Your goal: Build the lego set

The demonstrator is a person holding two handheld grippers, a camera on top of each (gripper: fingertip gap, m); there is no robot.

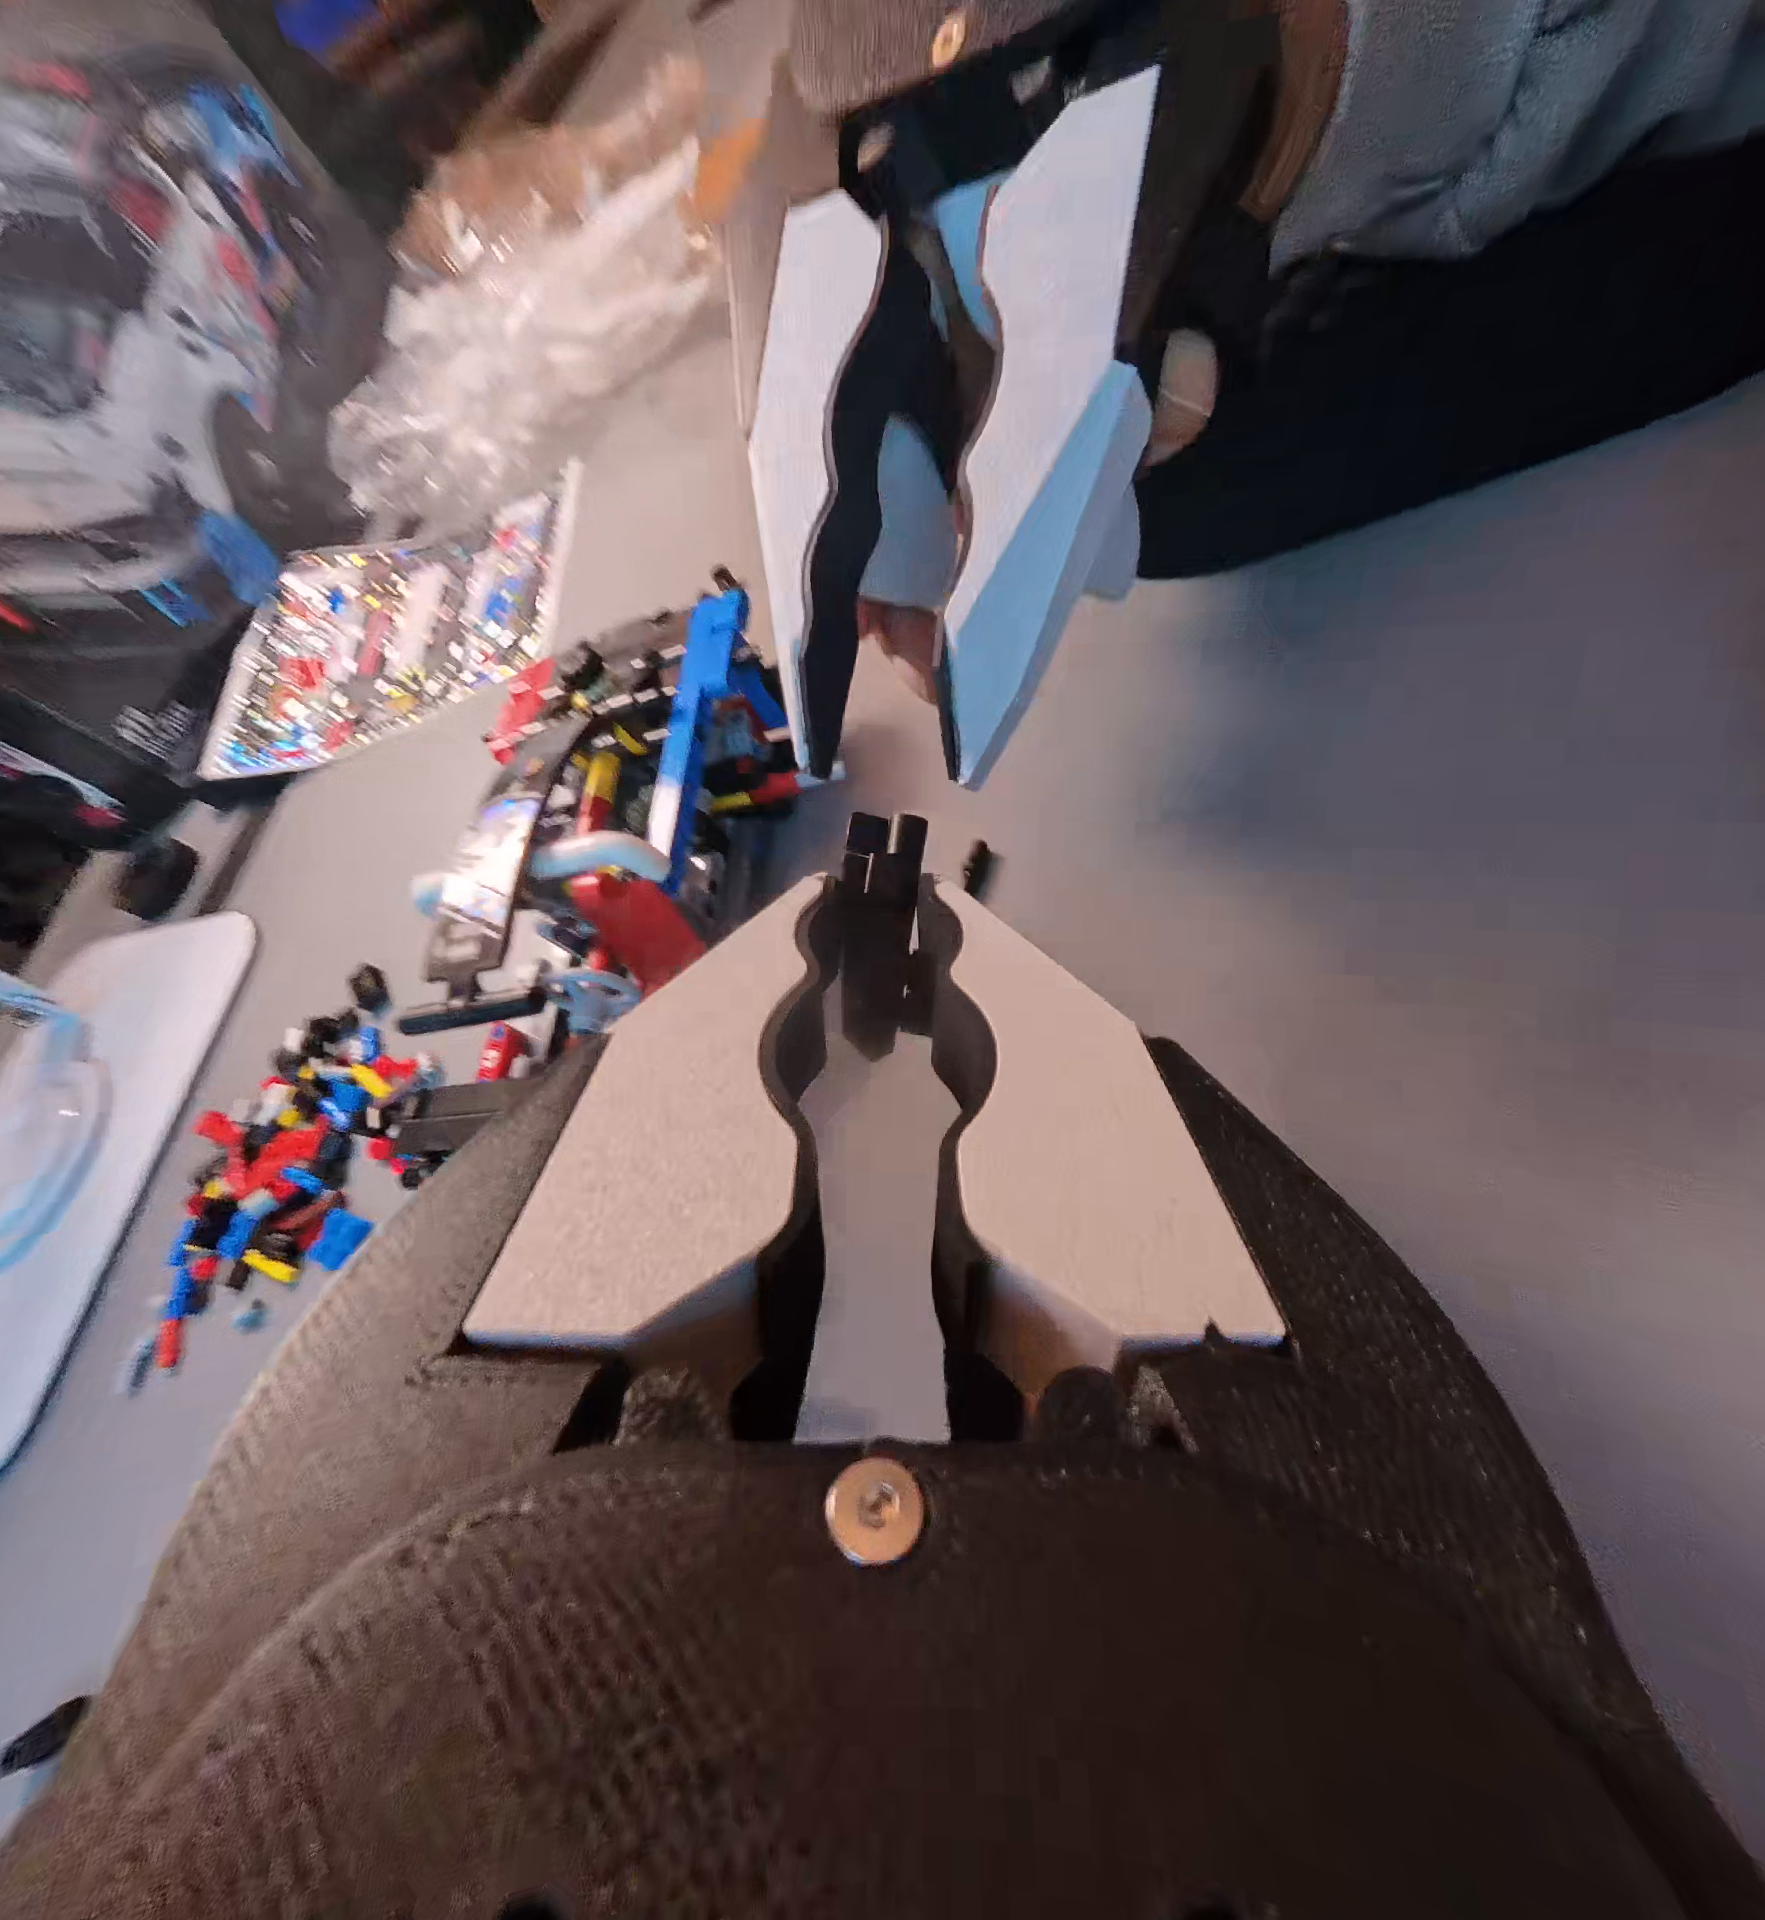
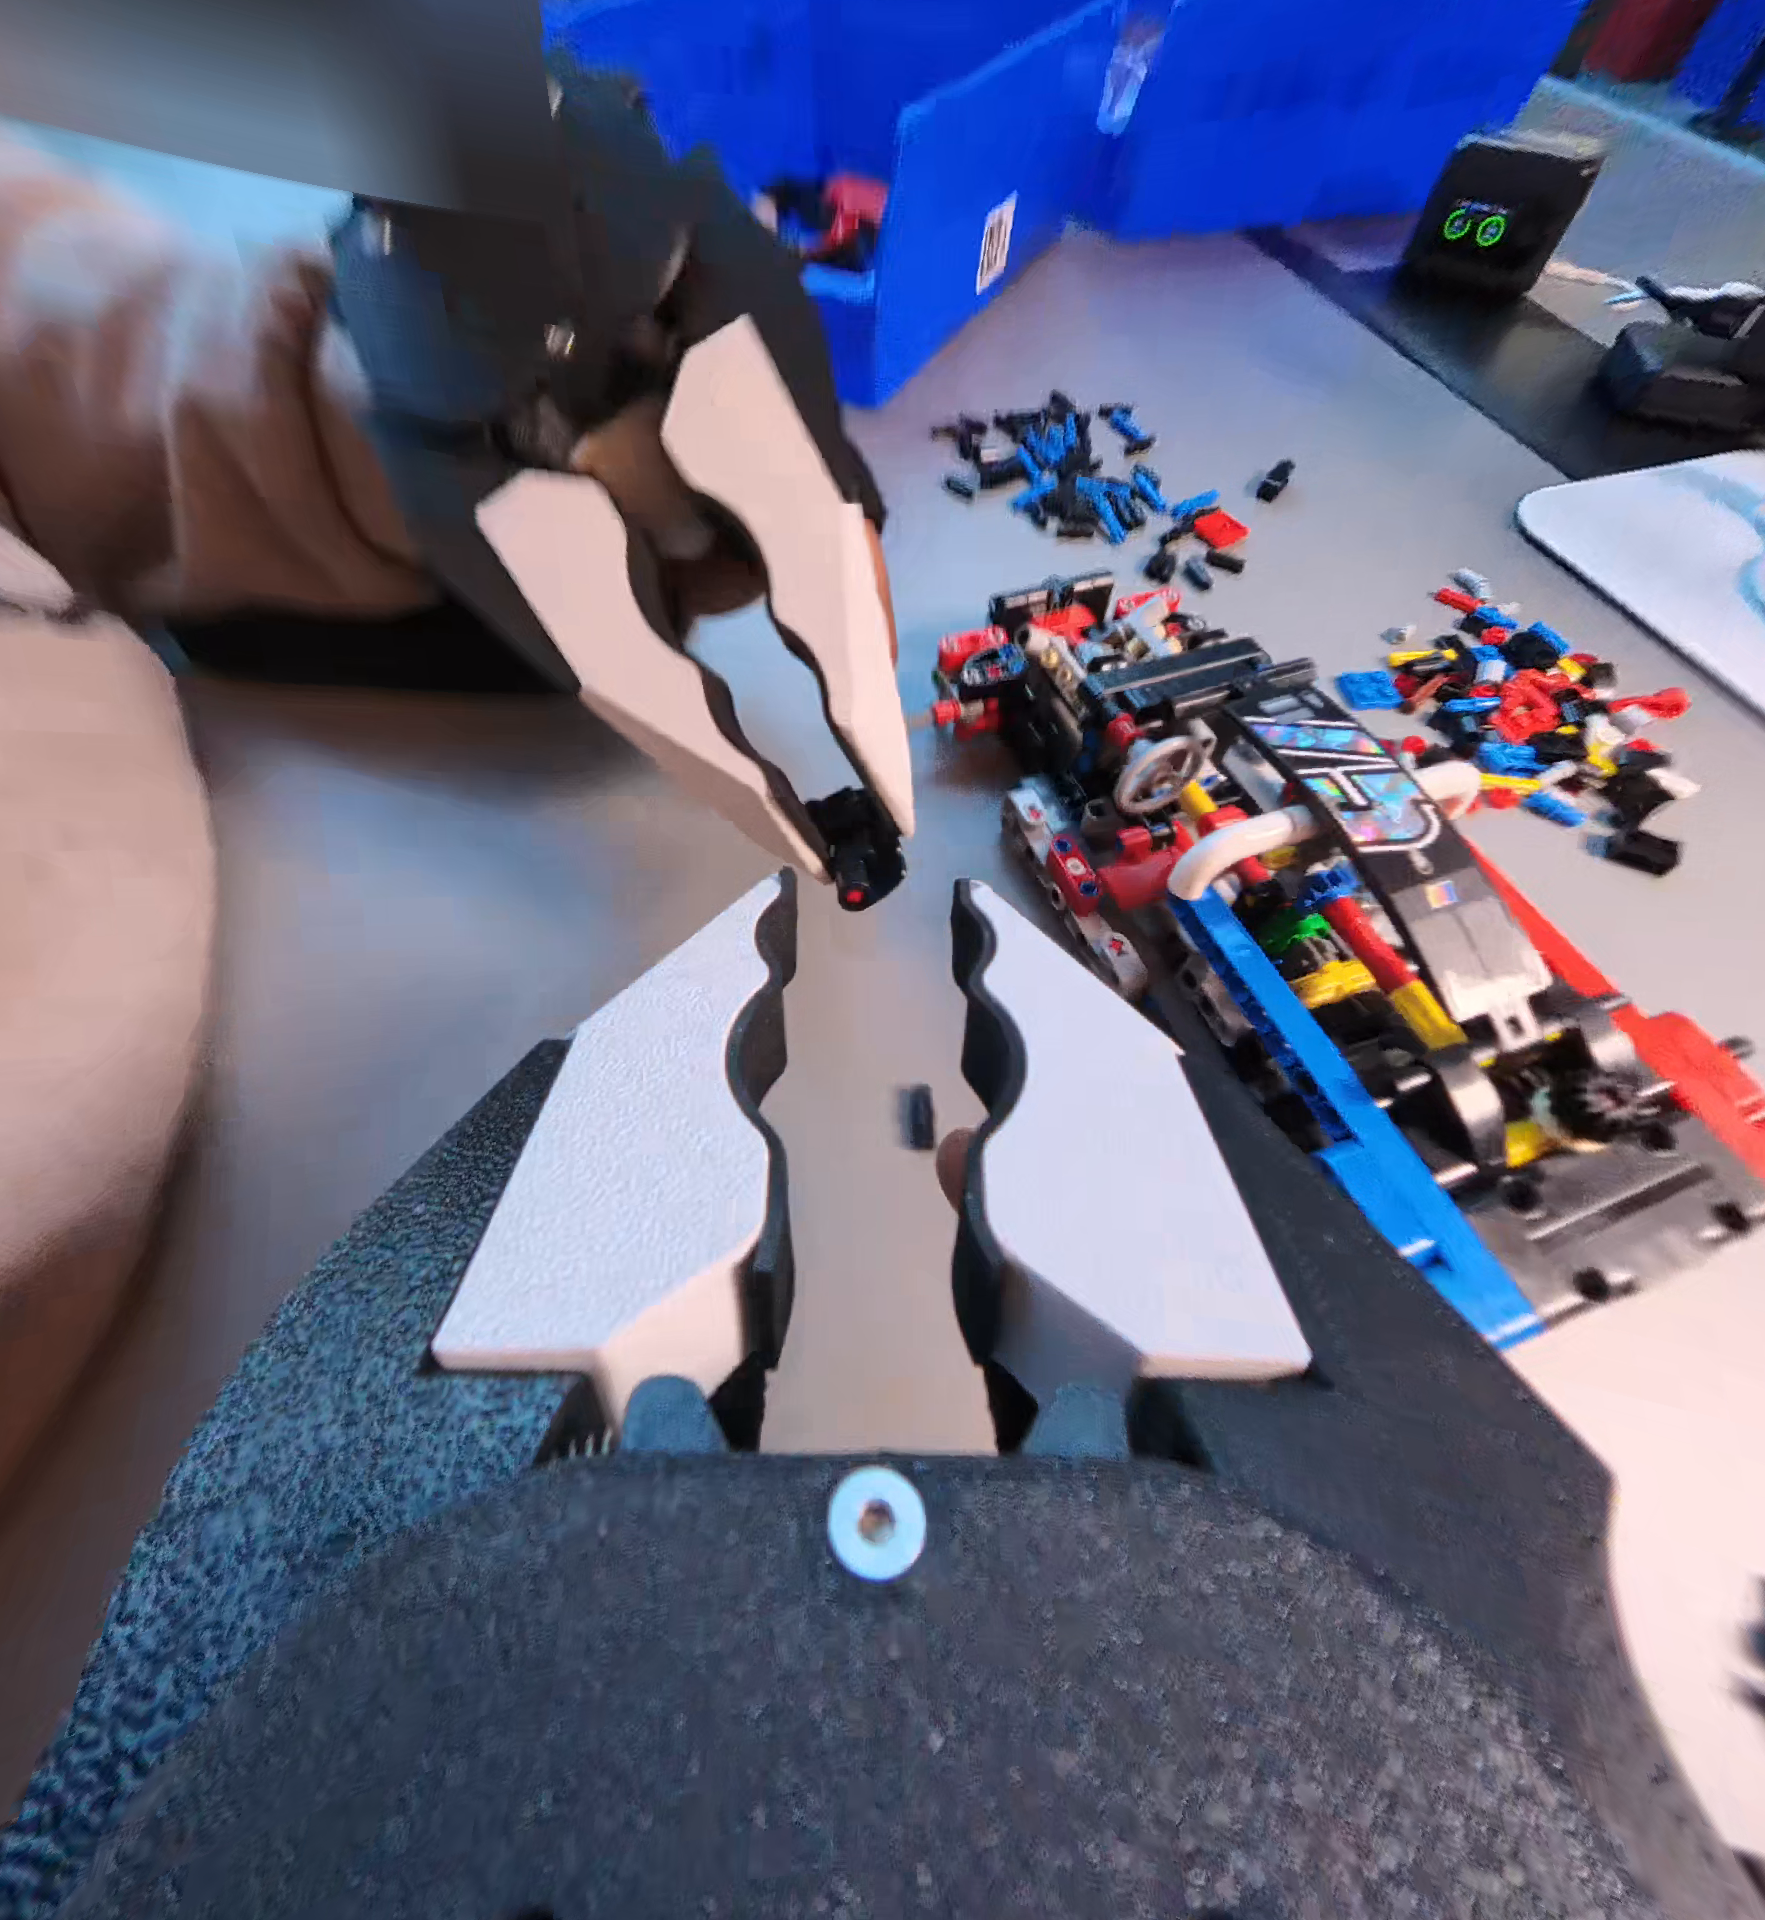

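Note:
My left gripper [image 1: 876,891] is shut on a small black Lego piece [image 1: 883,862] and holds it just above the grey table. The right wrist view shows that gripper [image 2: 857,844] from the front, with the black piece [image 2: 862,871] showing a red dot at its end. My right gripper [image 2: 873,888] is open and empty, its tips facing the held piece a short way off; it also shows in the left wrist view [image 1: 893,774]. A small black pin [image 2: 917,1117] lies on the table between the right fingers. The partly built Lego car [image 2: 1325,935] lies to the right.
A pile of mixed coloured pieces [image 2: 1543,717] and a pile of blue and black pins [image 2: 1075,478] lie beyond the car. A white tray [image 2: 1688,561] is at the far right, blue bins [image 2: 1013,156] at the back. The set's box [image 1: 78,312] and booklet [image 1: 390,644] lie left. The tips of both grippers are at nearly the same place. Both grippers' tips are roughly 7 cm from the small black pin [image 2: 917,1117]. My left wrist view [image 1: 978,869] looks at it from another angle.

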